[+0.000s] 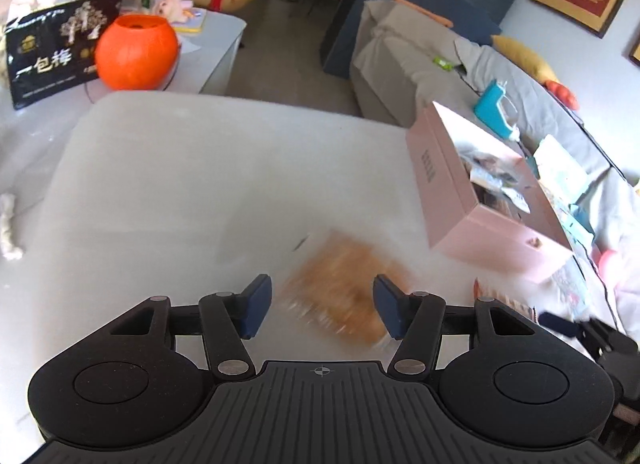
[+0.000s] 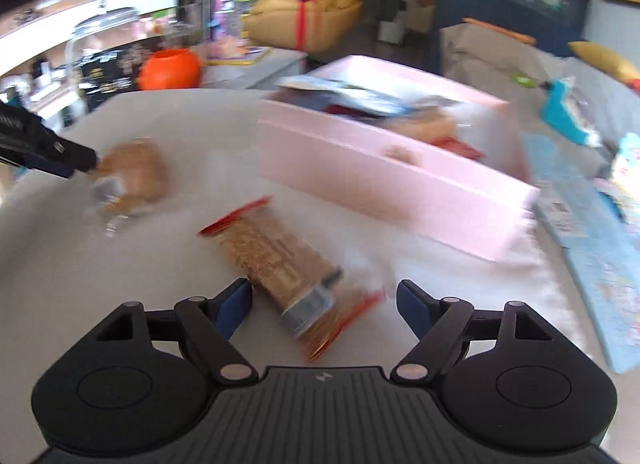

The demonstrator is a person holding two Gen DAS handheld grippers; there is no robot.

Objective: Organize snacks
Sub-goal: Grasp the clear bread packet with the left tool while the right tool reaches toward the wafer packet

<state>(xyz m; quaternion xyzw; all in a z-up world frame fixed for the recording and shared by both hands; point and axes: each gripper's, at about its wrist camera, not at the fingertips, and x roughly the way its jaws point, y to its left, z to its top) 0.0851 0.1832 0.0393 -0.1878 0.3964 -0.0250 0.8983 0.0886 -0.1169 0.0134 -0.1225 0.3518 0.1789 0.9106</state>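
1. Left gripper point(image 1: 322, 306) spread wide around a blurred brown snack pack point(image 1: 340, 292); pink box point(image 1: 472, 220) at 2 o'clock.
2. Only the right view shows a red-ended cracker pack point(image 2: 280, 260) between the right gripper point(image 2: 324, 304)'s wide fingers.

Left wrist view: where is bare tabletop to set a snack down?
Bare white tabletop runs from the orange pumpkin jar and black snack bag to the pink box. It is crowded around the blurred brown snack packet, between the left gripper's fingers.
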